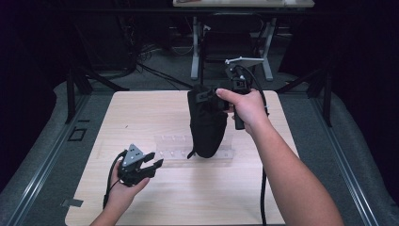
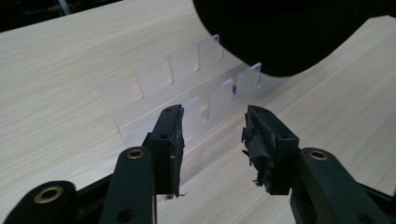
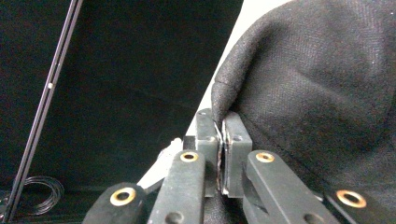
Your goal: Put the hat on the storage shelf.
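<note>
Right gripper [image 1: 214, 94] pinches the top edge of a black fabric bag [image 1: 207, 122], jaws closed tight on a fold of the cloth, as the right gripper view [image 3: 220, 135] shows plainly. That bag [image 3: 317, 93] hangs upright from the grip, its rounded bottom resting in a clear plastic rack [image 1: 188, 150] that lies near the middle of the wooden table [image 1: 141, 108]. Left gripper [image 1: 155, 165] sits just beside the rack's left end, jaws apart with nothing between them. Seen along its own jaws [image 2: 212, 135], the rack [image 2: 187, 88] shows slotted walls, and the bag's dark bottom [image 2: 280, 32] sits at its far end
</note>
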A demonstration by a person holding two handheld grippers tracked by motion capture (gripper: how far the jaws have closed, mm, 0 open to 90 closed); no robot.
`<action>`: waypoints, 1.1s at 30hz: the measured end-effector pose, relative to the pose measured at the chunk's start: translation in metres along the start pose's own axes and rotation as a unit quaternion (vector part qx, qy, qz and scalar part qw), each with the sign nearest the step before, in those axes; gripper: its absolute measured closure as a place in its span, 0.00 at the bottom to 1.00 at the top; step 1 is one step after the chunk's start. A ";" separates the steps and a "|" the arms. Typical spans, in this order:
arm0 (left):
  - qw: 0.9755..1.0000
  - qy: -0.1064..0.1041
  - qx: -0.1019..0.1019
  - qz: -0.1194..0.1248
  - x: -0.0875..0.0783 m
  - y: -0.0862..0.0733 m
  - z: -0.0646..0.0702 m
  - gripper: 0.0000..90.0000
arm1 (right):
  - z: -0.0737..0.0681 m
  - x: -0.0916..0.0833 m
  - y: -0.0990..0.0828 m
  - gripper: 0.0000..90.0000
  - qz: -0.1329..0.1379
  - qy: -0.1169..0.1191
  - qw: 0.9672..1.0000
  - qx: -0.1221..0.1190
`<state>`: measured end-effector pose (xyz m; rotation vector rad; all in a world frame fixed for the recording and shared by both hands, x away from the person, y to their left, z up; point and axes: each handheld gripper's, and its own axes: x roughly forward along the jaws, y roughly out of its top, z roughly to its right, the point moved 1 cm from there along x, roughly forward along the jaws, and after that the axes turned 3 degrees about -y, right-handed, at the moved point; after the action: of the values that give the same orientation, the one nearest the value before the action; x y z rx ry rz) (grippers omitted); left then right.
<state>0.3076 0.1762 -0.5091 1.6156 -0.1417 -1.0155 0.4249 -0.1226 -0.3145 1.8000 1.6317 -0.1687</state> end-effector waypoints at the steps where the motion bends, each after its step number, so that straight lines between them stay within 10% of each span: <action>1: 1.000 -0.004 0.004 0.000 0.001 0.003 0.002 0.65 | 0.000 0.000 0.000 0.97 0.000 0.000 1.000 0.000; 33: 0.995 -0.063 0.079 0.017 0.019 0.063 0.064 0.82 | -0.006 0.006 0.002 0.97 0.003 -0.010 1.000 -0.005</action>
<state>0.3027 0.0969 -0.4629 1.6857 -0.3419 -1.1035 0.4261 -0.1138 -0.3126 1.7888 1.6102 -0.1749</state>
